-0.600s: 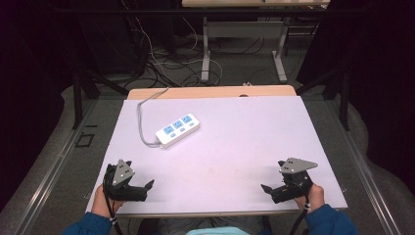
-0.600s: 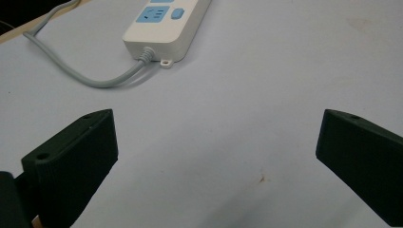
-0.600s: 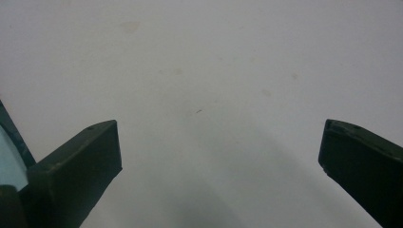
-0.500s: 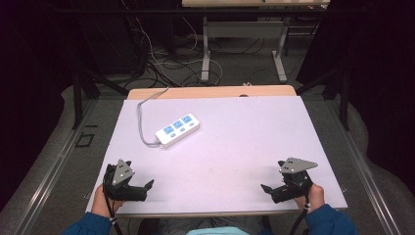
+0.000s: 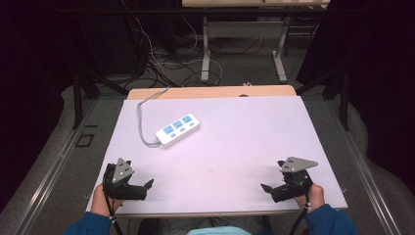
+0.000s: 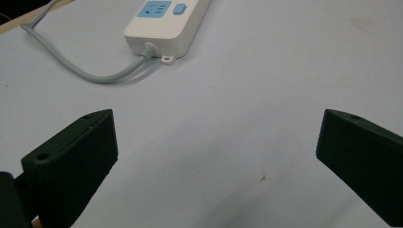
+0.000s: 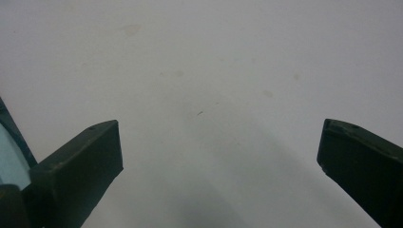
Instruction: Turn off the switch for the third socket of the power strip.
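Note:
A white power strip with blue sockets lies on the pale table, left of centre, its grey cord curling off toward the far edge. My left gripper rests near the front left corner, open, jaws wide apart with bare table between them. In the left gripper view the power strip and its cord lie ahead, beyond the jaws. My right gripper sits near the front right corner, open as well, nothing between its jaws. The right gripper view looks onto plain table surface.
A wooden strip borders the table's far edge. Beyond it stand desk legs and tangled floor cables. Dark surroundings flank both sides.

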A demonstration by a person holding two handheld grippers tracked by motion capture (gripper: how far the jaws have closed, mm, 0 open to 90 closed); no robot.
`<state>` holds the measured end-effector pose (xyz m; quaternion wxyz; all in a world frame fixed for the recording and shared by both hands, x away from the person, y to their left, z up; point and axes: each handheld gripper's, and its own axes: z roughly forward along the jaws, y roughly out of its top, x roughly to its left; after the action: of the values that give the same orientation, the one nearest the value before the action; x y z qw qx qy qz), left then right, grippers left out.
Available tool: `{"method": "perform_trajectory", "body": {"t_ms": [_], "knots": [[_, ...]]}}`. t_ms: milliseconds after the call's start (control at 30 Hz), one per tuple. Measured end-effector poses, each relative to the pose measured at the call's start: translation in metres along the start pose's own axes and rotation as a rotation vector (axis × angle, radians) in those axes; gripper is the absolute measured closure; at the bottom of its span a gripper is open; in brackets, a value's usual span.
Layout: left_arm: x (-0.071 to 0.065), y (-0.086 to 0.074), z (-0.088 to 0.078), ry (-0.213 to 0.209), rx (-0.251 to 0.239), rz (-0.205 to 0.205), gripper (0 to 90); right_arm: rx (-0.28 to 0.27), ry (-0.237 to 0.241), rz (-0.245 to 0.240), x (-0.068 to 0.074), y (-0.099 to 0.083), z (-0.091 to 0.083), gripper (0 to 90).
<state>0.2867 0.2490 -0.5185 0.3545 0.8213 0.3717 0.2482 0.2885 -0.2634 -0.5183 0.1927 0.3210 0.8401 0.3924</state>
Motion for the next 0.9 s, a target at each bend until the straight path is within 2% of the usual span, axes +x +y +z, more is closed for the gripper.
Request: {"method": "perform_trajectory", "body": {"t_ms": [333, 500, 533, 633, 767, 833, 900], "knots": [[0.006, 0.005, 0.003, -0.010, 0.031, -0.034, 0.0, 0.007, 0.015, -0.013, 0.000, 0.001, 0.000, 1.5], [0.007, 0.012, 0.006, -0.020, 0.068, -0.005, 0.0, 0.017, 0.019, -0.008, 0.001, 0.002, 0.002, 1.8], [0.007, 0.013, 0.007, -0.015, 0.062, -0.007, 0.0, 0.016, 0.017, -0.019, 0.001, 0.002, 0.002, 1.8], [0.008, 0.018, 0.007, -0.010, 0.068, 0.004, 0.0, 0.025, 0.016, -0.009, 0.002, 0.003, 0.002, 1.8], [0.008, 0.022, 0.010, -0.006, 0.062, -0.012, 0.0, 0.039, 0.023, -0.020, 0.000, 0.003, 0.002, 1.8], [0.008, 0.024, 0.011, -0.006, 0.065, -0.010, 0.0, 0.028, 0.017, -0.002, 0.001, 0.003, 0.002, 1.8], [0.008, 0.026, 0.013, -0.005, 0.067, -0.005, 0.0, 0.041, 0.022, -0.022, 0.001, 0.003, 0.002, 1.8]]}}
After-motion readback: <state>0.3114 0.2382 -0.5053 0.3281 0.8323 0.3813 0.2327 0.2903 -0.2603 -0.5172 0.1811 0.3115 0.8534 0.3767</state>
